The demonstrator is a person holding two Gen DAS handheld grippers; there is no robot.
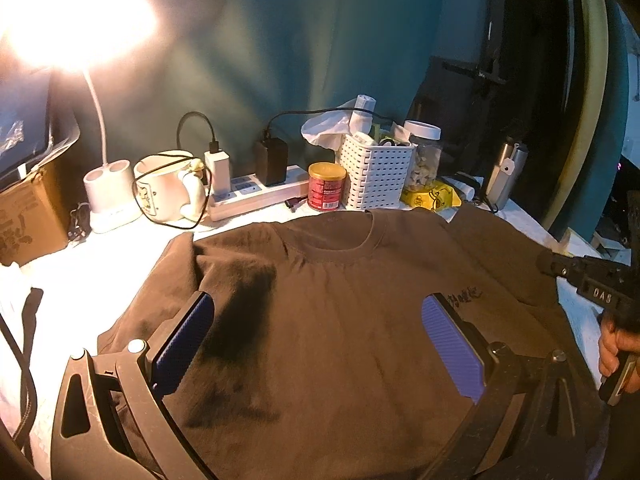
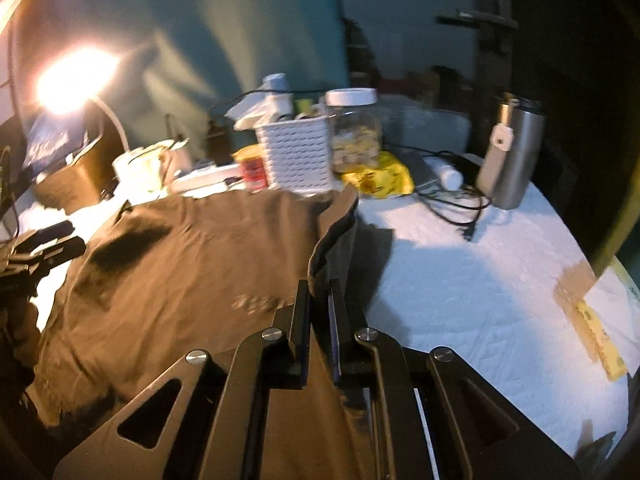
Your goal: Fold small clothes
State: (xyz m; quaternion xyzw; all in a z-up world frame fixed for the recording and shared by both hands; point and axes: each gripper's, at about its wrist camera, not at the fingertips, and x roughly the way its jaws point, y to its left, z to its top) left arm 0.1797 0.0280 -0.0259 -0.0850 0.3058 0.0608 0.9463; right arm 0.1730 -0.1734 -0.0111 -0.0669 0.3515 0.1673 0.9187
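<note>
A brown T-shirt (image 1: 360,360) lies flat, front up, on a white table cover (image 1: 100,280), with its collar (image 1: 332,248) toward the back. My left gripper (image 1: 318,304) is open, and its blue pads (image 1: 184,344) are spread wide over the shirt's chest with nothing pinched. My right gripper (image 2: 319,292) is shut on the T-shirt's right edge (image 2: 336,224), which rises as a raised fold above the flat part of the T-shirt (image 2: 180,272). In the left wrist view the right gripper (image 1: 592,280) shows at the far right, held by a hand (image 1: 612,348).
Along the back stand a lit desk lamp (image 1: 108,192), a mug (image 1: 164,188), a power strip (image 1: 256,192), a red can (image 1: 326,186), a white basket (image 1: 376,172), a jar (image 1: 424,152) and a yellow packet (image 1: 432,196). A steel flask (image 2: 512,152) and cables (image 2: 452,208) lie at the back right.
</note>
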